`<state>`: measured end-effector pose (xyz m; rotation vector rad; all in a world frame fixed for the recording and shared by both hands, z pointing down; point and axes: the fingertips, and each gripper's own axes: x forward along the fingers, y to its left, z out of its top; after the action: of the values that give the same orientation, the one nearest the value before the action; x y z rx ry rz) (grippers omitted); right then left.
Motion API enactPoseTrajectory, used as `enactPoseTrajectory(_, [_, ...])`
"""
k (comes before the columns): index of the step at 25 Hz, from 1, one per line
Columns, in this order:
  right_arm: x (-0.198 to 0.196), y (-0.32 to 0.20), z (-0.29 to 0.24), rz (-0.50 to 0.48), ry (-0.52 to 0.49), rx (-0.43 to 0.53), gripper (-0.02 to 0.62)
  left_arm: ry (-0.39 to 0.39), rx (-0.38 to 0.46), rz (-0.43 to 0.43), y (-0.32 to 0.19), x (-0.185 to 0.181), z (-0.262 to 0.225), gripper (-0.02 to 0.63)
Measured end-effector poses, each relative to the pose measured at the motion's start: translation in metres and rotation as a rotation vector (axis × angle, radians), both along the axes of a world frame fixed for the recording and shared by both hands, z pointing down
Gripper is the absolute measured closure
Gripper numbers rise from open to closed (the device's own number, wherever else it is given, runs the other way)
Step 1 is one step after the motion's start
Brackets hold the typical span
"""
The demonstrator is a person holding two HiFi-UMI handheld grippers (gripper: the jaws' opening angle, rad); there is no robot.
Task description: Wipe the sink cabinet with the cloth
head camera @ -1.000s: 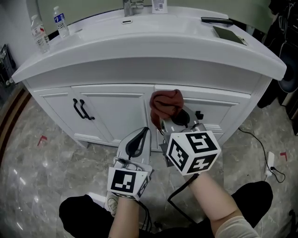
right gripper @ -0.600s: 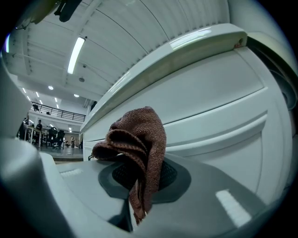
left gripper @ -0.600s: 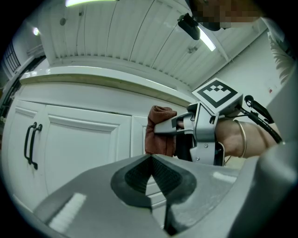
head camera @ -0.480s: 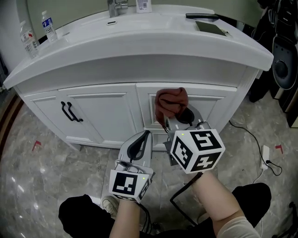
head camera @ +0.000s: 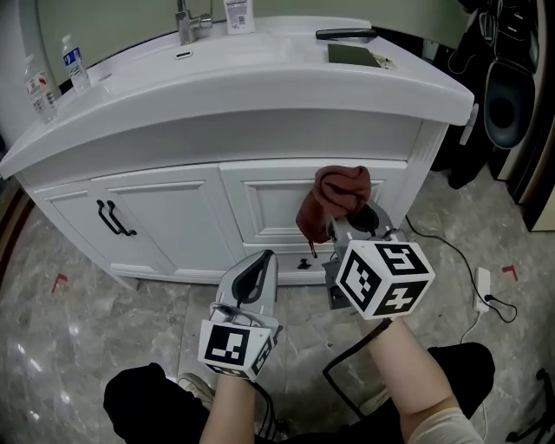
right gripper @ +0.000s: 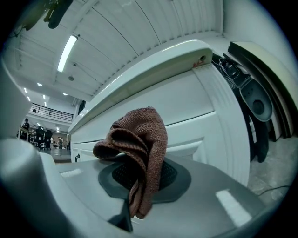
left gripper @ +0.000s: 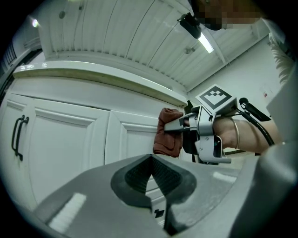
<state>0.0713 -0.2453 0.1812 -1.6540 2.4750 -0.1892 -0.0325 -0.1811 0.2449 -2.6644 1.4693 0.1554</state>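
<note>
- right tool [head camera: 349, 227] clamped on the nubby, rust-brown cloth [head camera: 340, 192], which is bunched in folds just in front of the sink cabinet [head camera: 165, 204], by its glossy white panelled right door
- left tool [head camera: 255, 270] pinched together with nothing in it, low in front of the cabinet

Before you, the sink cabinet [head camera: 173, 212] stands on a marble floor [head camera: 78, 347]. Its white countertop [head camera: 260, 82] carries one water bottle [head camera: 72, 61] and a second bottle [head camera: 39, 87] at your left. A faucet [head camera: 184, 17] sits at the back, and a dark flat pad [head camera: 355, 55] lies just beside a slim black item [head camera: 345, 35] at your right. A red tape mark [head camera: 59, 282] and a white plug [head camera: 482, 284] lie on the floor.
</note>
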Motion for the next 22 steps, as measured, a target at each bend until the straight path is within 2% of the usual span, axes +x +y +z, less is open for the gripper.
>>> enactPoseTrajectory(12, [0.076,0.006,-0.002,0.120,-0.004,-0.023,0.512,-0.025,-0.019,0.074,0.013,0.046,0.013,0.606])
enactPoseTrajectory(19, [0.114,0.013,0.006,0.225,-0.062,-0.054,0.514,-0.002,-0.042,0.089,0.013,0.051,0.022,0.606])
enactPoseTrajectory(22, [0.109,0.018,0.018,0.223,-0.068,-0.077,0.515,0.008,-0.054,0.085,0.012,0.044,0.028,0.606])
